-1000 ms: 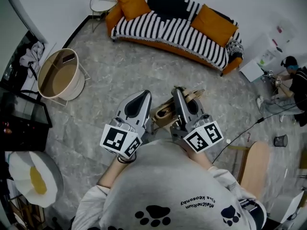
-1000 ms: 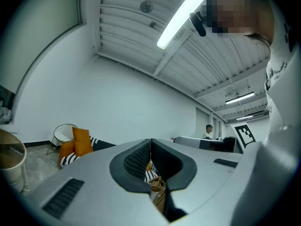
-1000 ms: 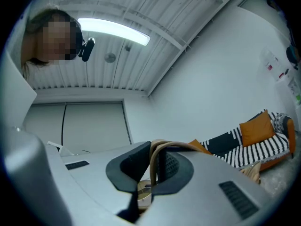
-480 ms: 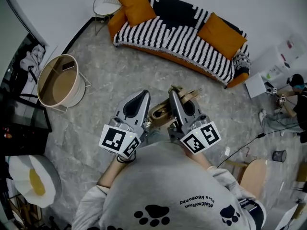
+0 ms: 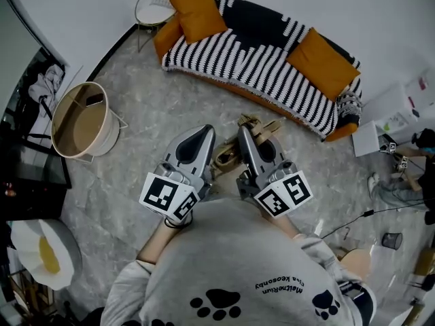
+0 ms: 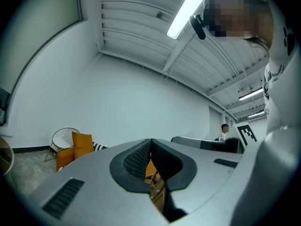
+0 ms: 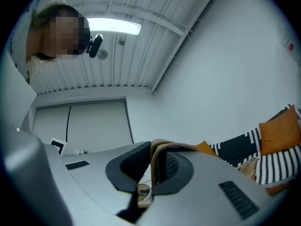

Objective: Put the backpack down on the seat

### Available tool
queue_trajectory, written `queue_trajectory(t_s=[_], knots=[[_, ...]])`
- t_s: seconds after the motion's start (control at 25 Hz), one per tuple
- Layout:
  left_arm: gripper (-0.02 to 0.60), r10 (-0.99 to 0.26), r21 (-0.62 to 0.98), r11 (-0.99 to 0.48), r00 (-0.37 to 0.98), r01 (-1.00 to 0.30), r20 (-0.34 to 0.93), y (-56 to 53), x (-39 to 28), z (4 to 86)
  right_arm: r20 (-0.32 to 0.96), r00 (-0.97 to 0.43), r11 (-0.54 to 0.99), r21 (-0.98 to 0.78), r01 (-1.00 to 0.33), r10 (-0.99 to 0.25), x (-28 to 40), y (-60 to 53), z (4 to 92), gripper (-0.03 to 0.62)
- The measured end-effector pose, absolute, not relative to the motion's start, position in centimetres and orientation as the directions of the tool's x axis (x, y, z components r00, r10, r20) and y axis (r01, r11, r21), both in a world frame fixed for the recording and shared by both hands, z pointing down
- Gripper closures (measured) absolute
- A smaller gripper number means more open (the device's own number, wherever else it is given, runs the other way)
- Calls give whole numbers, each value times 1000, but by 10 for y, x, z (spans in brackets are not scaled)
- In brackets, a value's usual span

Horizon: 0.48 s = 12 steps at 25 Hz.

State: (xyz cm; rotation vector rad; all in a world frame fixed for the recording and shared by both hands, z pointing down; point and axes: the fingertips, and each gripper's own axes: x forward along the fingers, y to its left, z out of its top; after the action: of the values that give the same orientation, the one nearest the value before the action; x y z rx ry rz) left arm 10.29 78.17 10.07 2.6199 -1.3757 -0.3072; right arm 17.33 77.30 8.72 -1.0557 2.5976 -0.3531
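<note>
Clamping the backpack (image 5: 229,157) are left claw (image 5: 202,132), right claw (image 5: 244,132).

A round beige tub (image 5: 83,121) stands on the grey marbled floor (image 5: 156,94) at the frame's left, with a small dark object (image 5: 95,100) inside. A white round thing with a yellow patch (image 5: 41,253) lies lower left. A black cable (image 5: 346,224) crosses the floor at right.
</note>
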Motion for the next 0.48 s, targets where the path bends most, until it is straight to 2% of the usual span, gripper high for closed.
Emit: queue_trajectory(t_s=[0.48], knots=[[561,-822,266,-563,564,-782,-81,732,114,111,-155,-671,669,-389,-633,-725,183,728,107,554]])
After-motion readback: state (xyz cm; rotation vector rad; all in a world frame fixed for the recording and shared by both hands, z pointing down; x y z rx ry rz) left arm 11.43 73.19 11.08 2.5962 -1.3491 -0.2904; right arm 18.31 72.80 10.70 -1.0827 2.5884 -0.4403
